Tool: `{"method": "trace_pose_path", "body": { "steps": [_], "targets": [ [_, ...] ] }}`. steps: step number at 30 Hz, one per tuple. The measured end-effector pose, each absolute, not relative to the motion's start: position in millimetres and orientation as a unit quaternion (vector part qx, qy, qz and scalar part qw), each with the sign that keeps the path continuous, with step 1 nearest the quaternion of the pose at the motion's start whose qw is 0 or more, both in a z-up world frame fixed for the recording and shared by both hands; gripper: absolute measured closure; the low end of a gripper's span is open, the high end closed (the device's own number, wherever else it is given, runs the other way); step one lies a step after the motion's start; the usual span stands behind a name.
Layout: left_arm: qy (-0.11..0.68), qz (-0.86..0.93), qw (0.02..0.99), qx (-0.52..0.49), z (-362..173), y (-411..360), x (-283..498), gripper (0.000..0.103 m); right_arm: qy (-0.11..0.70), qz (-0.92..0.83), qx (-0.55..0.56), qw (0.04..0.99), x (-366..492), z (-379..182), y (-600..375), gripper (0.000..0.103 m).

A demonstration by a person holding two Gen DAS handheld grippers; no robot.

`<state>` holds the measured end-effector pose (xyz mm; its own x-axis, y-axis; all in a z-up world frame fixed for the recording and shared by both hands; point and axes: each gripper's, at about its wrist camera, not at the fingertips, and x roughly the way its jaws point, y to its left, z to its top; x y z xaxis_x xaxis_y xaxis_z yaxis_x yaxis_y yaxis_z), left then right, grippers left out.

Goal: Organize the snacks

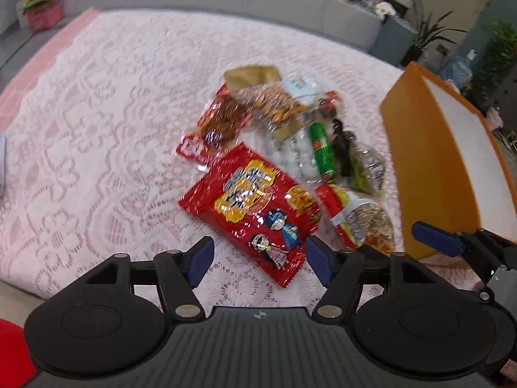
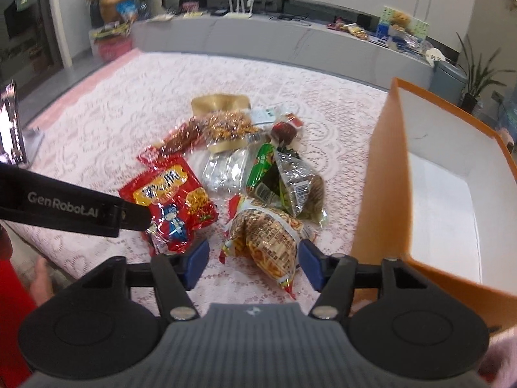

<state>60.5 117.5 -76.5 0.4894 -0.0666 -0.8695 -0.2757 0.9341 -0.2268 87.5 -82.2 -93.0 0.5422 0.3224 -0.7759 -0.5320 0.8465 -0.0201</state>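
A pile of snack packets lies on a pink lace cloth (image 1: 97,129). My left gripper (image 1: 260,260) stands open, and the lower end of a red cartoon-printed packet (image 1: 258,207) lies between its blue pads without touching them. In the right wrist view, my right gripper (image 2: 253,260) is open around a clear bag of yellow-orange snacks (image 2: 265,239), with a gap on the left side. The same red packet (image 2: 171,200) sits to the left there, partly behind the left gripper's black finger (image 2: 80,210). An orange box (image 2: 381,177) with a white inside stands open at the right.
The pile also holds a green packet (image 2: 261,165), a dark wrapped packet (image 2: 300,187), a brown paper bag (image 2: 219,103) and silver sachets (image 2: 226,168). A phone on a stand (image 2: 9,126) is at the left edge. A grey low cabinet (image 2: 258,38) lies behind.
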Motion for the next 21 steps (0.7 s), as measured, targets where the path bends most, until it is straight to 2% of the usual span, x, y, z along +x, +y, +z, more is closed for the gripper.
{"method": "trace_pose_path", "body": {
  "steps": [9,17,21],
  "targets": [
    [0.524,0.066,0.819,-0.226,-97.9,128.6,80.0,0.023,0.43,0.251,-0.159,0.853,115.2,-113.4,-63.9,0.036],
    [0.527,0.072,0.805,-0.262,-113.4,133.0,90.1,0.022,0.434,0.263,-0.163,0.846,122.4,-127.6,-59.0,0.018],
    [0.523,0.078,0.806,-0.265,-116.4,128.8,95.4,0.016,0.437,0.264,-0.166,0.844,123.2,-131.8,-56.1,0.014]
  ]
}}
